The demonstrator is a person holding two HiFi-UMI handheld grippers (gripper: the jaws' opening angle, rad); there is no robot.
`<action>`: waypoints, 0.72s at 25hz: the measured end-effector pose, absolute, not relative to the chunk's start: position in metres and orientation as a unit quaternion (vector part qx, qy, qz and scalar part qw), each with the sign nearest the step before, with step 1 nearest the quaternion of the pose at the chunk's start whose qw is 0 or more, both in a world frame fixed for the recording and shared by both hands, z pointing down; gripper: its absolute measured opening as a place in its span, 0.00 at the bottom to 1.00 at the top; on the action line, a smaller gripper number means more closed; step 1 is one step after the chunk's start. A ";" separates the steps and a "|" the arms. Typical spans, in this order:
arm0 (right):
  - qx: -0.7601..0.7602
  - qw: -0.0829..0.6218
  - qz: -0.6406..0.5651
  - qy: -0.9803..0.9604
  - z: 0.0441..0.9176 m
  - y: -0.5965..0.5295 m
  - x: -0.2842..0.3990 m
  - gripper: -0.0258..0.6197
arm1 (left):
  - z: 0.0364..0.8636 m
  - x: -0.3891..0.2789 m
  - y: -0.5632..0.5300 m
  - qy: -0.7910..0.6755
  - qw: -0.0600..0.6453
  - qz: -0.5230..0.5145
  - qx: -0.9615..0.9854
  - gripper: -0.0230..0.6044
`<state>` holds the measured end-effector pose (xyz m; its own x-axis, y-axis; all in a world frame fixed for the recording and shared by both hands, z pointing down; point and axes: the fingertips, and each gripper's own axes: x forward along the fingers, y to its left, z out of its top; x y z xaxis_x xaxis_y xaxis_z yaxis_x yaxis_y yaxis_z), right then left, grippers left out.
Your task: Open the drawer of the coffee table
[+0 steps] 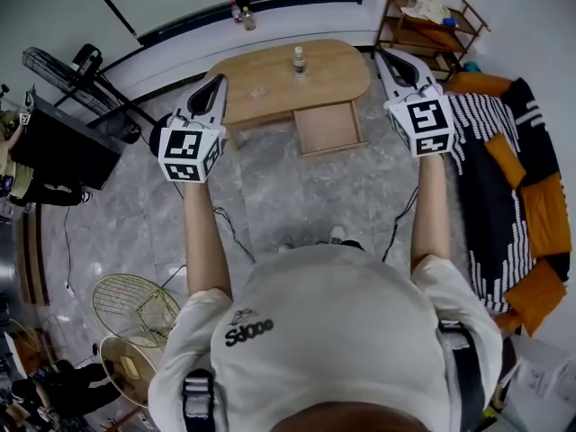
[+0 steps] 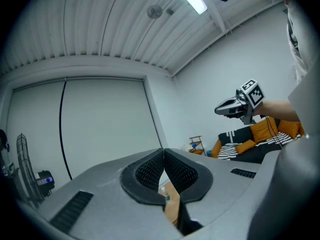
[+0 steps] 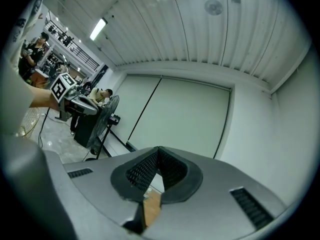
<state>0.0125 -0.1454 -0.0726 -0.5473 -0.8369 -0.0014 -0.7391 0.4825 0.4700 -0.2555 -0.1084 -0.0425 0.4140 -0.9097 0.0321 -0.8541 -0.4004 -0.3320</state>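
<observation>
The oval wooden coffee table (image 1: 270,79) stands ahead on the grey floor. Its drawer (image 1: 328,126) is pulled out toward me, and a small bottle (image 1: 299,61) stands on the top. My left gripper (image 1: 214,84) is raised level, left of the table's near edge, shut and empty. My right gripper (image 1: 389,57) is raised to the right of the table, also shut and empty. In the left gripper view the pads (image 2: 150,171) meet, with a sliver of table (image 2: 172,209) below them. The right gripper view shows its pads (image 3: 142,171) together too.
A dark sofa with orange cushions and a striped blanket (image 1: 513,196) lies to the right. A wooden shelf (image 1: 432,25) stands in the far right corner. Standing fans (image 1: 54,66) and a black cart (image 1: 63,142) are at the left. Cables (image 1: 234,232) trail over the floor.
</observation>
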 end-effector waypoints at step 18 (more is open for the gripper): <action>0.455 0.114 -0.211 -0.858 -0.070 -0.147 -0.005 0.05 | -0.049 -0.269 -0.107 0.540 0.143 -0.115 -0.822 0.07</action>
